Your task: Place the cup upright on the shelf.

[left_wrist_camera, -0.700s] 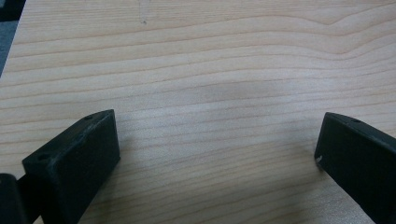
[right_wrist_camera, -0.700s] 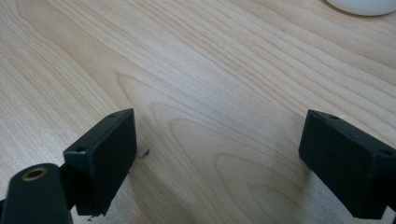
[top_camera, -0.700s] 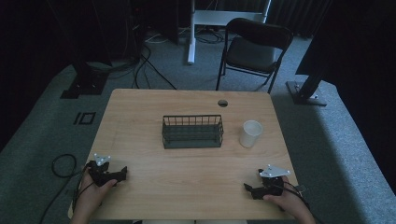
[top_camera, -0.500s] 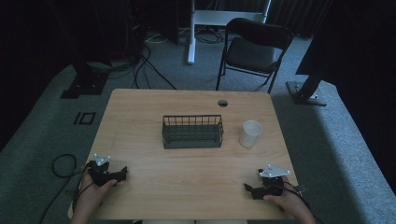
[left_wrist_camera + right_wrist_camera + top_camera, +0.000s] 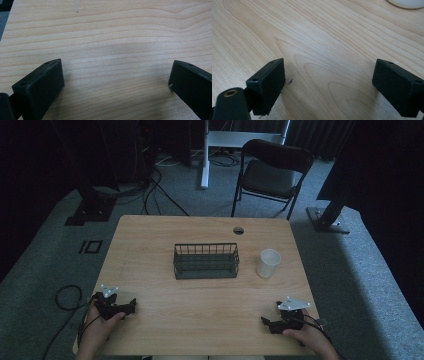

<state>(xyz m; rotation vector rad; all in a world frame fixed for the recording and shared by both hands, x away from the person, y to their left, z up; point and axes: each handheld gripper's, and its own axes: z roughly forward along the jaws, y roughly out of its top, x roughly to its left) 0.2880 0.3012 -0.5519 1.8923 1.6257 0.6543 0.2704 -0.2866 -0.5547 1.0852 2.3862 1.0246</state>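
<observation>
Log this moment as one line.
left gripper: open, empty | right gripper: open, empty | cup: upright, right of basket | table

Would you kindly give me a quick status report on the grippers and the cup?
Left gripper and right gripper open, empty, low at the table's near edge. White cup upright, right of the wire basket, untouched. Nothing between right gripper and cup.

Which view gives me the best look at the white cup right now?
The high view: the white cup stands upright and whole on the table, just right of the wire basket and apart from it. The right gripper view catches a sliver of its base at the top edge. The left gripper view looks at bare wood.
</observation>
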